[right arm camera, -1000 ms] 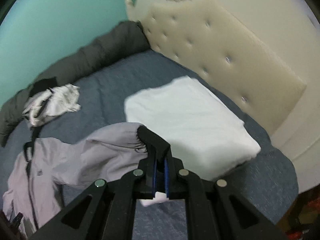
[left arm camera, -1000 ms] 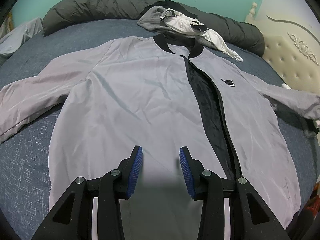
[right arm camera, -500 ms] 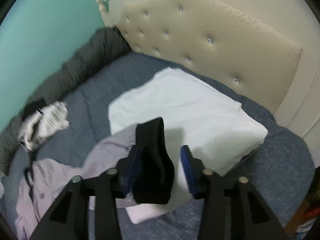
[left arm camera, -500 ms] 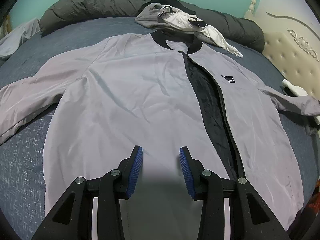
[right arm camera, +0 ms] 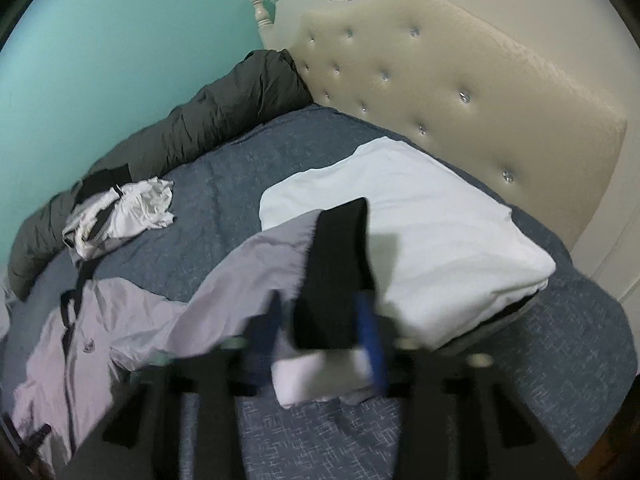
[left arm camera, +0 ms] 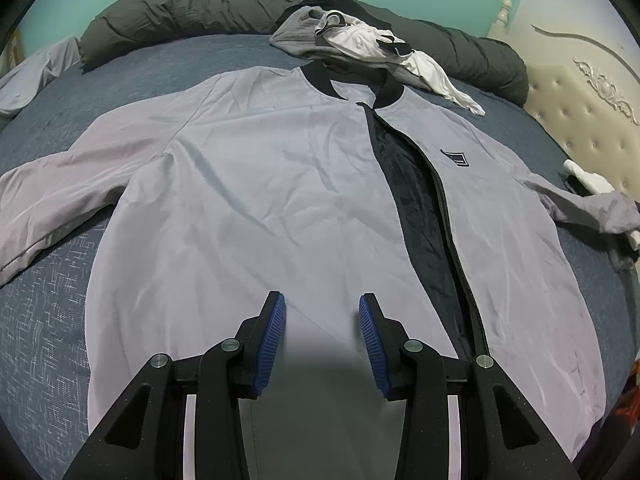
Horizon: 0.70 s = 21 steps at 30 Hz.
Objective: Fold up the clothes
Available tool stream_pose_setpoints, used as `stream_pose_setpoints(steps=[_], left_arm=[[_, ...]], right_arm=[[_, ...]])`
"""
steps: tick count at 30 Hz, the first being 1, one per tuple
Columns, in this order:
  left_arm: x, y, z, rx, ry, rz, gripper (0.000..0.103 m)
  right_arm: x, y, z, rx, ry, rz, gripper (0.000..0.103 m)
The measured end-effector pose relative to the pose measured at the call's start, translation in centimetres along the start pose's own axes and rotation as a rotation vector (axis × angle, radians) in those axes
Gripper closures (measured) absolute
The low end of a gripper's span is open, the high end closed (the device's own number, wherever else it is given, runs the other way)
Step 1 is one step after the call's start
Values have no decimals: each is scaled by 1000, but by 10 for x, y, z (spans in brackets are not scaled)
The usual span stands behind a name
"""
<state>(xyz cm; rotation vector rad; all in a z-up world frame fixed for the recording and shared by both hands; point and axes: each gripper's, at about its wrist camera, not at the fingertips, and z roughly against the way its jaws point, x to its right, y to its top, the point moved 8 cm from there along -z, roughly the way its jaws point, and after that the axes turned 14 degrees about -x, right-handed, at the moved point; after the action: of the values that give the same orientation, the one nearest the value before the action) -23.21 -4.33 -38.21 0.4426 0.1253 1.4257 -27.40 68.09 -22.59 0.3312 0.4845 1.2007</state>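
Dark rolled duvet (left arm camera: 192, 12) along teal wall (right arm camera: 120, 40) — tufted cream headboard (right arm camera: 460, 80).

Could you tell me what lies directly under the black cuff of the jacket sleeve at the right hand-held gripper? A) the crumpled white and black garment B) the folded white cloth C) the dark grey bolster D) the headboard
B: in the right wrist view the black cuff lies across the near edge of the folded white cloth, between the jaws of the right hand-held gripper.
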Motion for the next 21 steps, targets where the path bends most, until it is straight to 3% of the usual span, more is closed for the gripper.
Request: stream_pose_setpoints(steps=[8,13,16,21], left_arm=[[0,0,-4,-6,2,-5,61],[-1,0,-4,-7,-2,-5,61],[-1,-1,-5,-7,-2,-3,61],[-1,-1,-5,-7,-2,-1,61]], right_arm=[[-4,22,13,29,-8,-17,100],[20,32,27,57,8,-146,100],[33,29,25,36,8,-209,100],[37,15,7,-40,-46,-196,100]])
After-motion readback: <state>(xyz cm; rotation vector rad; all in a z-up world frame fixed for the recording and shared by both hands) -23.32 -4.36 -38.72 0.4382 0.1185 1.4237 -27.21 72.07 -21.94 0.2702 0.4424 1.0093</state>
